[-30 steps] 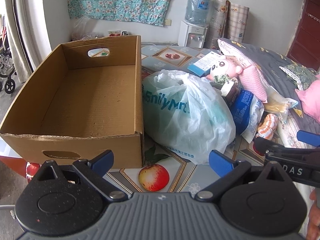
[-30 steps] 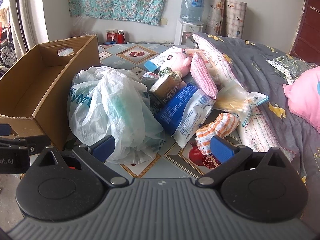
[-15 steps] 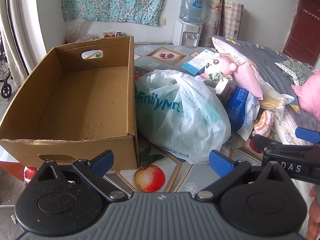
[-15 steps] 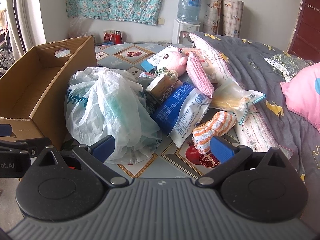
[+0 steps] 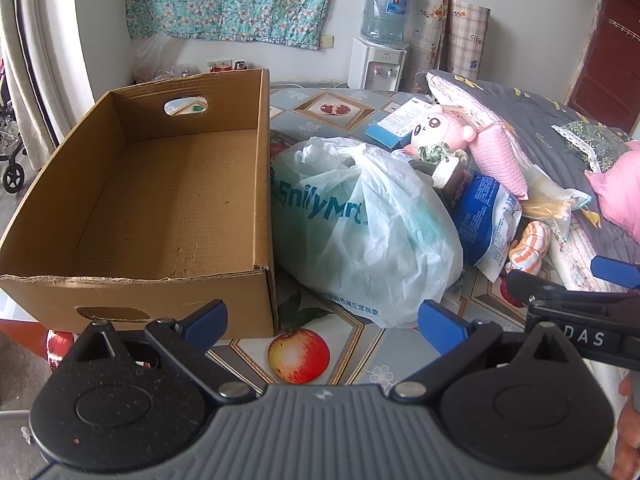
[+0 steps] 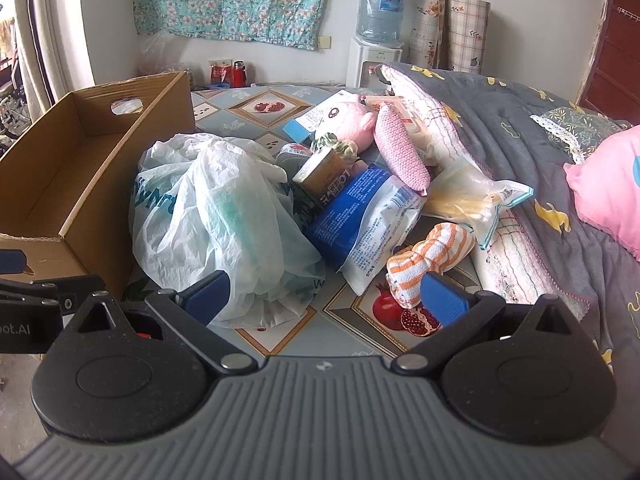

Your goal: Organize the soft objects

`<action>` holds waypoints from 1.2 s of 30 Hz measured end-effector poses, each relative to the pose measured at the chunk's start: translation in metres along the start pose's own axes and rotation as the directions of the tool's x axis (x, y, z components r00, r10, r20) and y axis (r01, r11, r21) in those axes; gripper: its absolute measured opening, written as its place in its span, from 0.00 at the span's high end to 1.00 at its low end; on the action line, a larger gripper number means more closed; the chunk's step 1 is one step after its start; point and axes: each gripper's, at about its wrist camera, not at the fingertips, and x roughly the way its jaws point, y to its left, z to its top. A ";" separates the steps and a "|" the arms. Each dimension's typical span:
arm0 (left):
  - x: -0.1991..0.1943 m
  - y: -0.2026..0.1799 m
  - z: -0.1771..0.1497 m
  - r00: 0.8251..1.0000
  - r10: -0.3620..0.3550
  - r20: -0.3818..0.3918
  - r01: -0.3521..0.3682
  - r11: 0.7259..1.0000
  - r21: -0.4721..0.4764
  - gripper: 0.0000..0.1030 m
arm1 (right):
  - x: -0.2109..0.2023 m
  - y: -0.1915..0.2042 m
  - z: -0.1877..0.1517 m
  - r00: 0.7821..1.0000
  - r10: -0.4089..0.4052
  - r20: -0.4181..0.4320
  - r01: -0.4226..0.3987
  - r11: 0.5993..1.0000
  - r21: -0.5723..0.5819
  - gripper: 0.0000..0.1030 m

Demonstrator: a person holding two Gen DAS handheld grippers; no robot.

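An empty cardboard box [image 5: 160,200] stands at the left on the patterned mat; it also shows in the right wrist view [image 6: 80,168]. Beside it lies a pale plastic bag [image 5: 360,224] [image 6: 216,216]. Past the bag are a blue packet [image 6: 360,216], a pink plush doll [image 5: 440,132] [image 6: 352,120], a pink knitted roll [image 6: 400,152], an orange striped cloth [image 6: 428,256] and a clear bag [image 6: 472,196]. My left gripper [image 5: 322,318] is open and empty, in front of the box corner and bag. My right gripper [image 6: 322,294] is open and empty, in front of the bag and striped cloth.
A grey quilt [image 6: 520,128] and a pink pillow [image 6: 608,184] lie at the right. A water dispenser [image 5: 380,56] stands at the far wall. The right gripper's side shows in the left wrist view [image 5: 576,304].
Both views have shifted slightly: the box and the pile sit a little further off and higher in frame. Both grippers stay open and empty.
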 end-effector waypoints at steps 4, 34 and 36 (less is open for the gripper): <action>0.001 0.001 0.000 1.000 0.001 -0.003 -0.001 1.000 -0.003 0.01 | 0.001 0.001 0.000 1.000 0.000 -0.001 0.000 1.000 -0.001 0.01; 0.005 0.003 0.000 1.000 0.004 -0.015 -0.004 1.000 -0.005 0.01 | 0.004 0.004 0.002 1.000 0.002 -0.006 -0.002 1.000 -0.007 0.01; 0.006 0.002 0.000 1.000 0.006 -0.016 -0.007 1.000 -0.003 0.01 | 0.004 0.004 0.002 1.000 0.001 -0.005 -0.001 1.000 -0.007 0.01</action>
